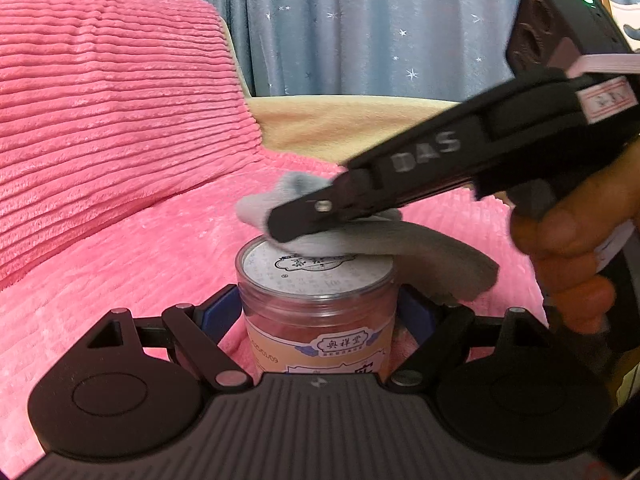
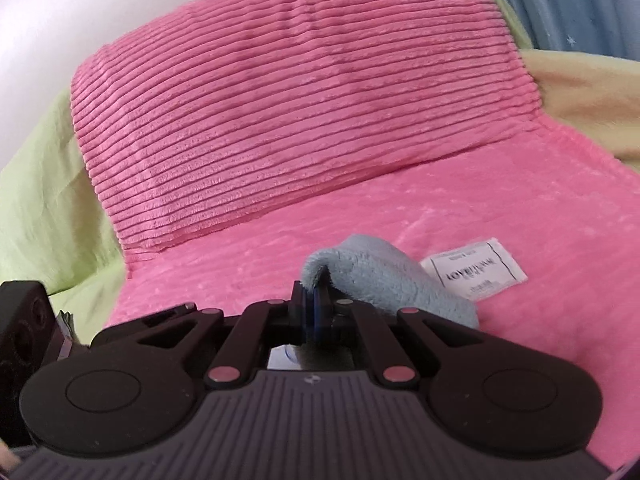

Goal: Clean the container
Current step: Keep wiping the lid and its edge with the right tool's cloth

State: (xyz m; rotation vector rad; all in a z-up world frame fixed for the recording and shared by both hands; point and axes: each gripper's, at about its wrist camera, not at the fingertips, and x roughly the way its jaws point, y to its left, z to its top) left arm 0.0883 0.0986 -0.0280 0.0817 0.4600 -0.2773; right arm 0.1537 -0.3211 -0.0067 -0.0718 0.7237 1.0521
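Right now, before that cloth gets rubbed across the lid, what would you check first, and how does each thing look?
1. Jar held firmly: the left gripper has its blue pads on both sides of the clear jar. Ok.
2. Jar upright: it stands straight on the pink blanket. Ok.
3. Cloth secured: the right gripper is shut on the grey-blue cloth, with a fold pinched between its fingers. Ok.
4. Cloth touching the lid: it lies on the far edge of the lid. Ok.
5. Whole lid covered: the printed near part is bare. Not ok.
6. Dirt on the lid: cannot tell.
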